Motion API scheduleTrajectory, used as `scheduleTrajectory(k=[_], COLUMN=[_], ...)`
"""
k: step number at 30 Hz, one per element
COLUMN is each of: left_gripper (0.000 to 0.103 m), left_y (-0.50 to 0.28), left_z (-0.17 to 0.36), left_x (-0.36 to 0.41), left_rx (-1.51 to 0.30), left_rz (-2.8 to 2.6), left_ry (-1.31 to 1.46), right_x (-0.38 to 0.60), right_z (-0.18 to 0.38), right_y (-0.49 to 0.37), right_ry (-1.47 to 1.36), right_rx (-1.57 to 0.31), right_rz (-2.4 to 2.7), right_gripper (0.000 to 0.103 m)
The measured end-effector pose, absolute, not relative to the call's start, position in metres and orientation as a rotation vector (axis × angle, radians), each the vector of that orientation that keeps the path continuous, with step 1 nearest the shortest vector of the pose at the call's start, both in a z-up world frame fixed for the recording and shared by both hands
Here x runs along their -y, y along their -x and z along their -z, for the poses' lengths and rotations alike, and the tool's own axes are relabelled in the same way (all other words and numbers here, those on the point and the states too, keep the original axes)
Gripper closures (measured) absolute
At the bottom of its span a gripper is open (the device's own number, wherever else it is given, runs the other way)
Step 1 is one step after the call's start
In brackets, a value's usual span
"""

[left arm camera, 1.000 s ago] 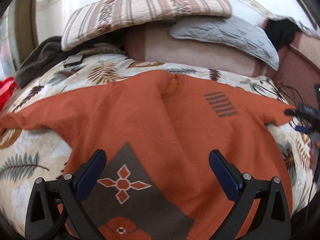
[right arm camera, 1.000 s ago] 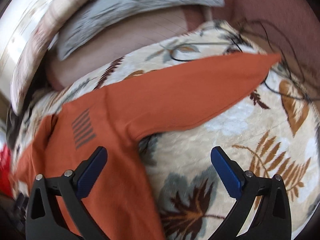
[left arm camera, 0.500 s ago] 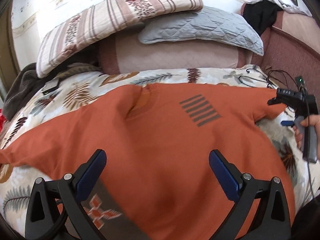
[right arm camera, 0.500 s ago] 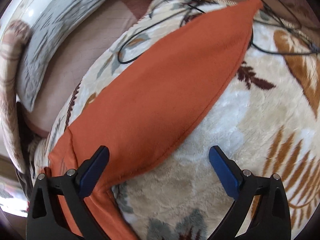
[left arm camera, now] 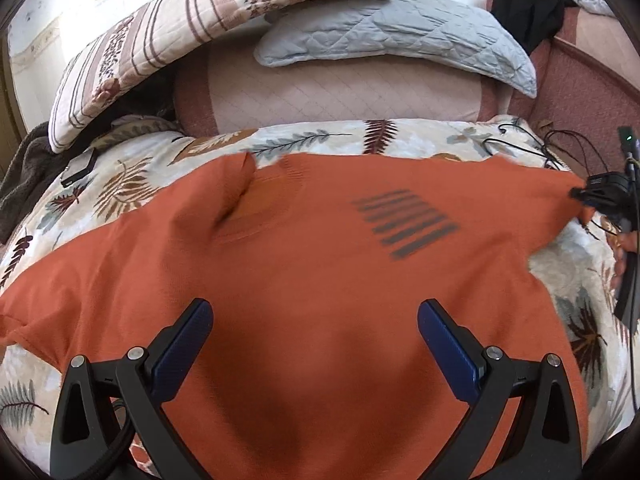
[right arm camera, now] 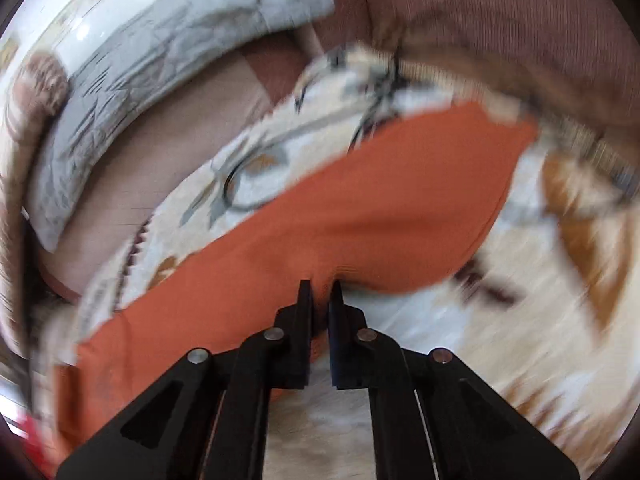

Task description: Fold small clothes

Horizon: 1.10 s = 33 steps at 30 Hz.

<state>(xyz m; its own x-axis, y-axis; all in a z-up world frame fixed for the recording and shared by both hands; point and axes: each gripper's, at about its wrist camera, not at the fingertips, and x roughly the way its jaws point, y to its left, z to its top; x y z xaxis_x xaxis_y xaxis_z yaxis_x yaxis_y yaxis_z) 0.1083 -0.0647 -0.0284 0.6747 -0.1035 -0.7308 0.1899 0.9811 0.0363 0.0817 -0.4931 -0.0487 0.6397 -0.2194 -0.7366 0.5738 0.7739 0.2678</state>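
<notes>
Left claw (left arm camera: pixel 314 344) hangs wide open, blue pads (left arm camera: pixel 182 344) well apart, angled downward. Right claw (right arm camera: pixel 320 292) has just been closing, jaws now pinched together on orange fabric at their tips.

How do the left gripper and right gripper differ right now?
The left gripper is open, hovering over the middle of the orange shirt and holding nothing. The right gripper has just closed on the shirt's sleeve edge, jaws nearly together. Both point down at the same shirt.
</notes>
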Motion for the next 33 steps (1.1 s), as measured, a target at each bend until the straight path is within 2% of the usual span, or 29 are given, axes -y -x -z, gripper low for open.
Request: scheduleTrajectory(k=[3,5,6,7,8,9,10,12,17,24,33], left_gripper=[0.001,0.001,0.001,0.001,0.001,0.001,0.001,0.0,0.001,0.001,0.001], left_y=[-0.107,-0.107,-0.107,-0.107,-0.106,-0.105,-0.104,-0.103,-0.105,-0.097,-0.095], left_z=[0.023,0.019,0.017,0.014,0.013,0.01,0.007,0.0,-0.01,-0.004,0.009], left_x=[0.048,0.029,0.016,0.005,-0.006,-0.018,-0.036,-0.064,-0.127,-0.187,-0.243], left_rx=[-0.801,-0.794,-0.796,-0.798,-0.798,-0.796,-0.792,-0.785,-0.786,-0.812,-0.851], left_rz=[0.13,0.09,0.06,0.038,0.022,-0.001,-0.034,-0.081,-0.167,-0.275,-0.409], left_ry=[-0.125,-0.143,-0.154,-0.159,-0.161,-0.162,-0.163,-0.158,-0.098,-0.012,0.156], right_x=[0.491,0.497,0.499,0.498,0.495,0.489,0.484,0.463,0.377,0.247,0.093], right_z=[0.04,0.054,0.068,0.075,0.078,0.073,0.065,0.045,0.004,0.0,0.002], right_y=[-0.084,-0.09,-0.095,-0.097,-0.099,-0.1,-0.098,-0.094,-0.08,-0.097,-0.204], right_ry=[-0.353,-0.339,-0.333,-0.314,-0.285,-0.249,-0.24,-0.228,-0.12,-0.052,0.019], right_rx=[-0.752,-0.838,-0.901,-0.941,-0.977,-0.991,-0.982,-0.95,-0.853,-0.838,-0.911], right_rz=[0.575,0.607,0.601,0.606,0.623,0.646,0.641,0.613,0.476,0.148,-0.247], right_gripper=[0.095,0.095,0.09,0.08,0.074,0.064,0.049,0.029,0.025,0.025,0.024])
